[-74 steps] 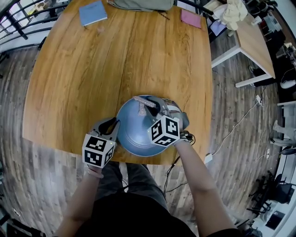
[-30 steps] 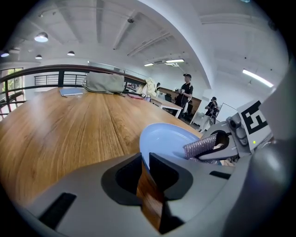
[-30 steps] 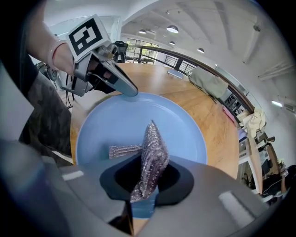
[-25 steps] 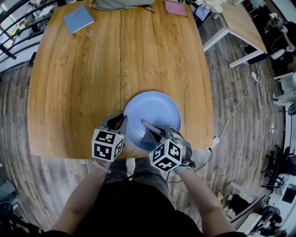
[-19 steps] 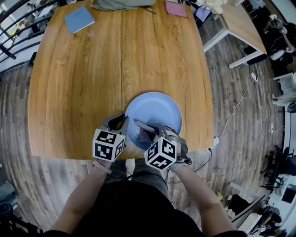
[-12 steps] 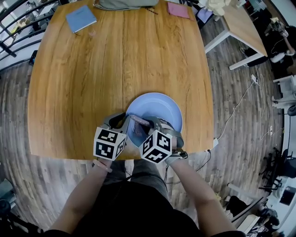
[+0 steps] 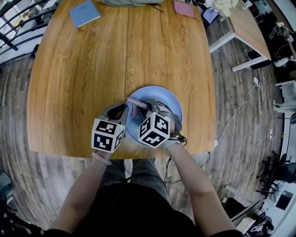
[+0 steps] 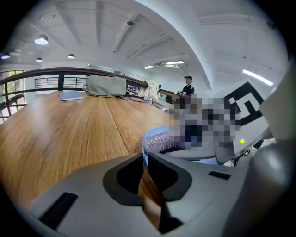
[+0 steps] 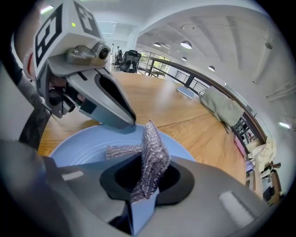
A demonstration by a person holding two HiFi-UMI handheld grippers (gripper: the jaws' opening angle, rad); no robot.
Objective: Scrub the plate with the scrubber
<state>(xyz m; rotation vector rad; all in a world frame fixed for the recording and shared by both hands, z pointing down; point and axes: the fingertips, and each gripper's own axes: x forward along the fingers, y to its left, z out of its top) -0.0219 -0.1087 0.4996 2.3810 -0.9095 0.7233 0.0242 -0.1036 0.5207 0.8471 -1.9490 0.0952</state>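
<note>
A person sits at a round wooden table [image 7: 115, 55], seen from above, holding a pair of tongs in each hand. A pale blue plate [image 7: 169, 99] lies near the table's near edge, just in front of the person.

The left gripper [image 7: 122, 111] reaches in at the plate's left rim. In the left gripper view its jaws are nearly together and closing, with the thin blue edge of the plate pinched between their tips and bare wood showing through the gap lower down. The right gripper view shows the same gripper's tips set on that rim.

The right gripper [image 7: 147, 105] comes over the near side of the plate, its marker cube [image 7: 155, 129] hiding part of the dish. Its jaws are clamped on the scrubber [image 9: 152, 152], a silvery mesh pad. The pad stands up out of the jaws, with one flap bent away to the left over the plate's face. It sits over the left part of the plate, just beside the left gripper's tips. Whether the mesh touches the plate cannot be told.

At the table's far edge lie a blue notebook [image 7: 84, 13], a grey bag [image 7: 127, 2] and a pink pad [image 7: 184, 8], all well apart from the plate.
</note>
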